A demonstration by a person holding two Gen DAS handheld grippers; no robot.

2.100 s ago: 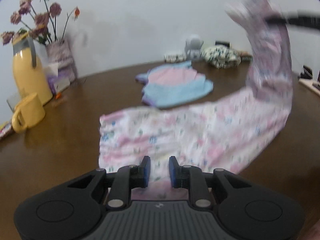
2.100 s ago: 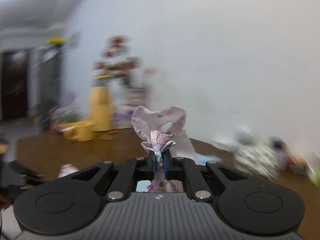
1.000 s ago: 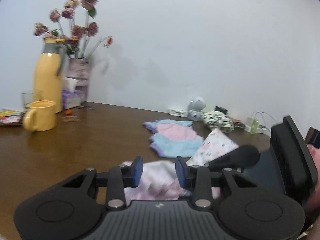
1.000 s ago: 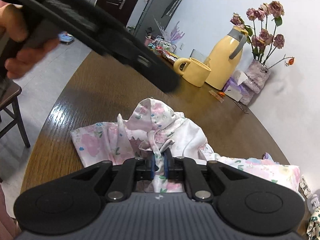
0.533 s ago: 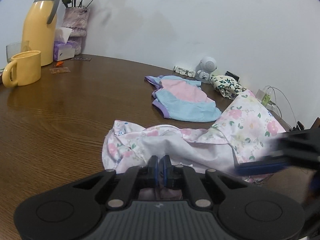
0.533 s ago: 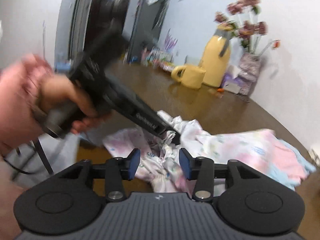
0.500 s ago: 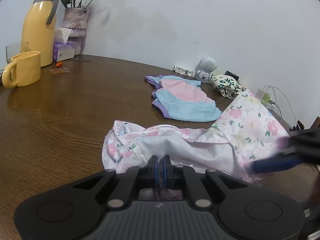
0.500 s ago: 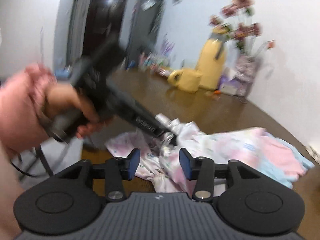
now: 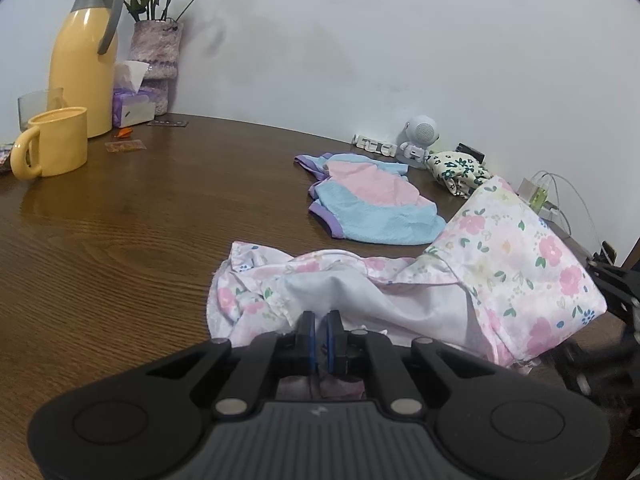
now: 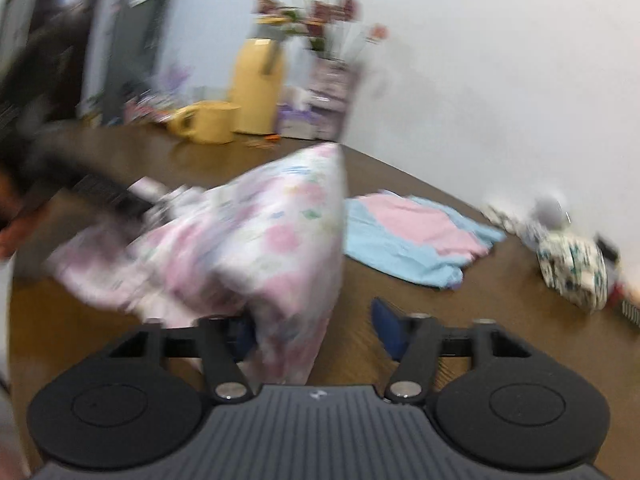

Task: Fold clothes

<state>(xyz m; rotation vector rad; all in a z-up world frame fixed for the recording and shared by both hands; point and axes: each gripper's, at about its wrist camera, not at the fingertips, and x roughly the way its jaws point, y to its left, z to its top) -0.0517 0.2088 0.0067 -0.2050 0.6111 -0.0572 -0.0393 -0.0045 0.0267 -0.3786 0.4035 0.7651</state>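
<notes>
A pink floral garment (image 9: pixel 400 288) lies bunched on the brown wooden table (image 9: pixel 120 220). My left gripper (image 9: pixel 319 330) is shut on its near edge, low over the table. In the blurred right wrist view the same floral garment (image 10: pixel 260 240) drapes in a raised fold over the left finger of my right gripper (image 10: pixel 316 330), which is open wide. The right gripper also shows at the right edge of the left wrist view (image 9: pixel 612 292). The left gripper's black body (image 10: pixel 92 188) reaches in from the left of the right wrist view.
A folded pink-and-blue garment (image 9: pixel 372 204) lies further back, also in the right wrist view (image 10: pixel 416 236). A green floral cloth (image 9: pixel 460 170), a white toy robot (image 9: pixel 418 140) and cables sit by the wall. A yellow mug (image 9: pixel 52 146), yellow thermos (image 9: pixel 84 56), tissue box and flower vase stand far left.
My right gripper has opened wider and shifted right, away from the left gripper, with the floral cloth now draped over its left finger. My left gripper stays shut on the garment's edge.
</notes>
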